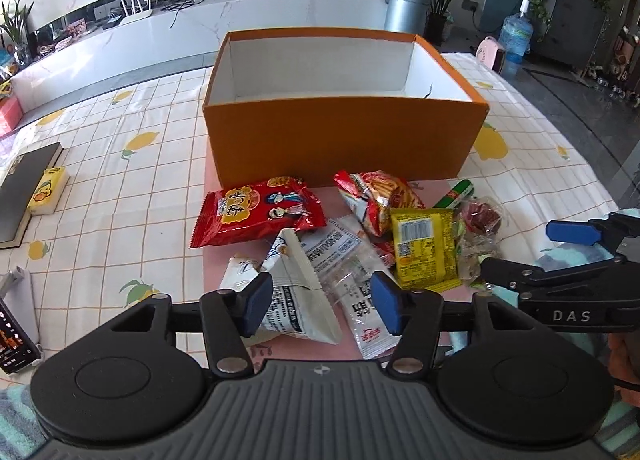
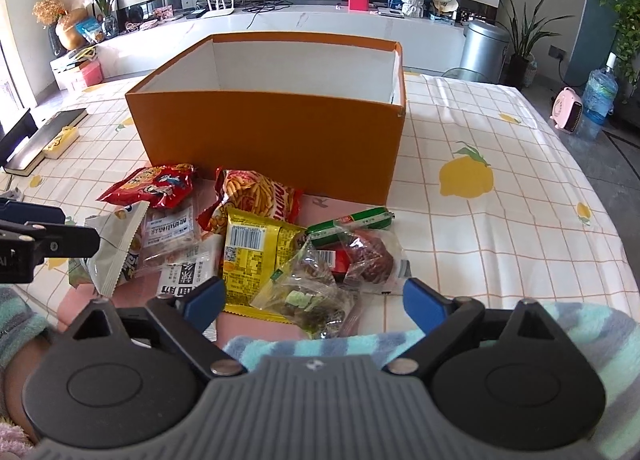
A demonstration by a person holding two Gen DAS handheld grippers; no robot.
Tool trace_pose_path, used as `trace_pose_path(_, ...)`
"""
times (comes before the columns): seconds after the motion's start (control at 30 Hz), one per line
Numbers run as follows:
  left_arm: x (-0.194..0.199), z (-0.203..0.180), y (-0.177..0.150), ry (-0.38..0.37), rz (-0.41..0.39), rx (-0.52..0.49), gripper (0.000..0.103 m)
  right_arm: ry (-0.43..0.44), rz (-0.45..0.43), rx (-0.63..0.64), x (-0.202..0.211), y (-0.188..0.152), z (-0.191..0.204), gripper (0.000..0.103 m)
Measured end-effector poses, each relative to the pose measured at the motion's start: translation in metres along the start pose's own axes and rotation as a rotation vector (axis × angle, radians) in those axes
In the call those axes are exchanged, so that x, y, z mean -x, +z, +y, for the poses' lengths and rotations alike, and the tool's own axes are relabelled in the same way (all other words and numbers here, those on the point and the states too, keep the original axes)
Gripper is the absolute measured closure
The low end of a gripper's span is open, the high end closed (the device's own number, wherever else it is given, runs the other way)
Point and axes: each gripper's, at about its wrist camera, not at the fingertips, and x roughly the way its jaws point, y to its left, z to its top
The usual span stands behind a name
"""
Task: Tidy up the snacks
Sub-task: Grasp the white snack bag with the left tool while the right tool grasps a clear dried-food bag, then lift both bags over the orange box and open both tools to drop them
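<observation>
The left gripper (image 1: 322, 306) hangs with its jaws spread around a white snack bag (image 1: 294, 300), pads not yet pressing, and the right gripper (image 2: 314, 300) stands spread wide over a clear packet (image 2: 310, 298) beside a yellow packet (image 2: 250, 260). All the snacks lie heaped just in front of the orange box (image 1: 344, 136), which looks empty, though its floor is partly hidden. These packets should be light, crinkly and slippery, their contents crushable; a crimped end seam seems the best hold. The box sits on a checked lemon tablecloth (image 2: 500, 148); beyond the box stands a long white cabinet (image 1: 240, 16).
</observation>
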Motion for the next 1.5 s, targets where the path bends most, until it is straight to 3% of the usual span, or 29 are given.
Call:
trace_pose_path(0.17, -0.021, 0.004, 0.002, 0.051, 0.068, -0.002, 0.017, -0.012, 0.068, -0.026, -0.022, 0.002, -0.003, 0.013)
trace_pose_path(0.43, -0.053, 0.002, -0.001, 0.160, 0.127, -0.048, 0.011, -0.041, 0.149, 0.001, -0.050, 0.002, 0.002, 0.013)
trace_pose_path(0.57, -0.063, 0.003, -0.002, 0.197, 0.140, -0.075, 0.010, -0.051, 0.169, 0.013, -0.055, 0.000, 0.003, 0.020)
trace_pose_path(0.63, -0.067, 0.004, -0.003, 0.210, 0.146, -0.080, 0.010, -0.061, 0.174, 0.018, -0.057, 0.000, 0.004, 0.029)
trace_pose_path(0.8, -0.068, 0.009, -0.005, 0.207, 0.130, -0.078, 0.022, -0.084, 0.175, 0.023, -0.059, -0.003, 0.004, 0.046)
trace_pose_path(0.9, -0.067, 0.011, -0.007, 0.189, 0.120, -0.070, 0.026, -0.092, 0.165, 0.023, -0.059, -0.004, 0.004, 0.048)
trace_pose_path(1.03, -0.061, 0.016, -0.008, 0.161, 0.091, -0.028, 0.040, -0.102, 0.144, 0.014, -0.055, -0.005, 0.004, 0.060)
trace_pose_path(1.17, -0.051, 0.018, -0.009, 0.132, 0.054, -0.009, 0.049, -0.095, 0.119, 0.008, -0.049, -0.006, 0.004, 0.063)
trace_pose_path(1.5, -0.011, 0.013, -0.003, 0.073, -0.040, 0.031, 0.054, -0.037, 0.054, -0.030, -0.015, -0.004, 0.000, 0.065)
